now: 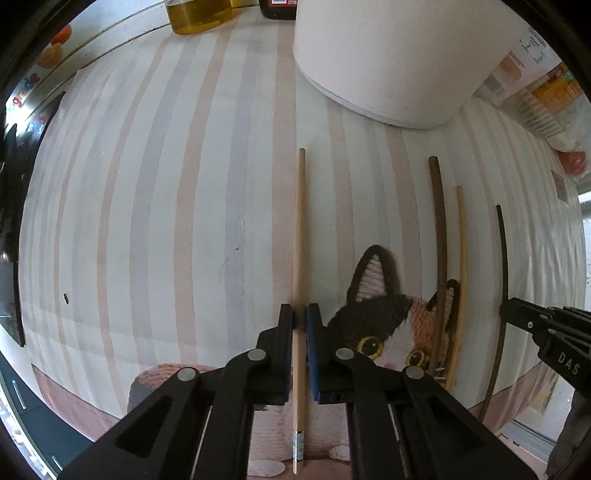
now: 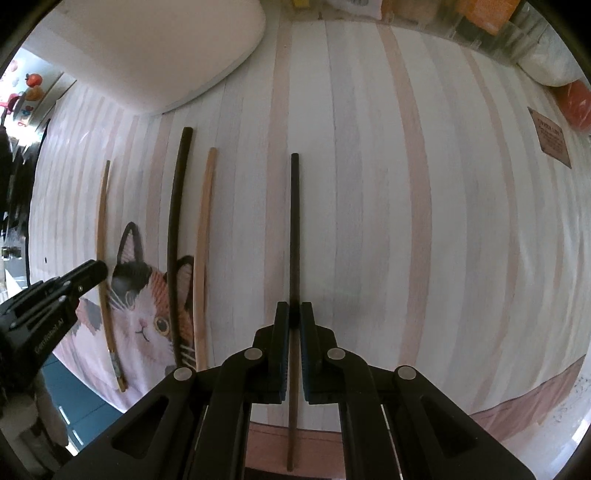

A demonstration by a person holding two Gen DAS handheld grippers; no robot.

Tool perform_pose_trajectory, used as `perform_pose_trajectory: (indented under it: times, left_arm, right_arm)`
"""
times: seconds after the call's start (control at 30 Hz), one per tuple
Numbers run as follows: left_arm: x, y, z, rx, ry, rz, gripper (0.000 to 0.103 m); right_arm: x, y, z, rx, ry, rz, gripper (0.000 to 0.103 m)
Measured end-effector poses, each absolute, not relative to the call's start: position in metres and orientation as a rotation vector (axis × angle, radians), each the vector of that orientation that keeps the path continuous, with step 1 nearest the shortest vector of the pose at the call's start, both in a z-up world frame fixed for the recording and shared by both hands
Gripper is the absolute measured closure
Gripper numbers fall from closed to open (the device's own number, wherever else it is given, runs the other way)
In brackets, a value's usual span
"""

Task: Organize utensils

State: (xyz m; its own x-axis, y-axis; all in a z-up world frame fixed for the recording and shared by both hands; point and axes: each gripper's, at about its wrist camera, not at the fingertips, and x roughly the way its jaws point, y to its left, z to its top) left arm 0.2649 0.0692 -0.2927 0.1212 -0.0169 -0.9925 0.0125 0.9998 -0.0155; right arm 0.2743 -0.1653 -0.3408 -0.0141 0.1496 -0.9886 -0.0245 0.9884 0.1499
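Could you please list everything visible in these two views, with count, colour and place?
light chopstick: one, pale wood, on the mat, in the left gripper.
black chopstick: one, black, on the mat, in the right gripper.
loose chopsticks: two, dark brown and pale, side by side between the grippers.
mat: one, striped with a cat picture, under everything.
white container: one, white, far edge of mat.
oil bottle: one, yellow, beyond mat.
left gripper: black, shut.
right gripper: black, shut.

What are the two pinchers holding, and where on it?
Left gripper pinches a light wooden chopstick below its middle. Right gripper pinches a dark chopstick about midway.
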Motion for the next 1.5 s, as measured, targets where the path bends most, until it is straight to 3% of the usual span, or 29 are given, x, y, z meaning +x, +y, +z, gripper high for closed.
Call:
perform_pose_trajectory:
  times: [0.43,0.7,1.5]
  left_arm:
    - [0.269,0.049,-0.299,0.103,1.491,-0.072,0.094]
    - [0.257,0.033,-0.305,0.114,1.457,-0.065,0.099]
    - [0.252,0.040,-0.201,0.041,1.242,-0.114,0.099]
  right_arm:
    - [0.289,-0.155,-0.345,0.084,1.634,0.133,0.096]
    - [0.295,-0.143,-0.350,0.018,1.595,0.137,0.098]
    - [0.279,-0.136,-0.275,0.193,1.351,0.246,0.098]
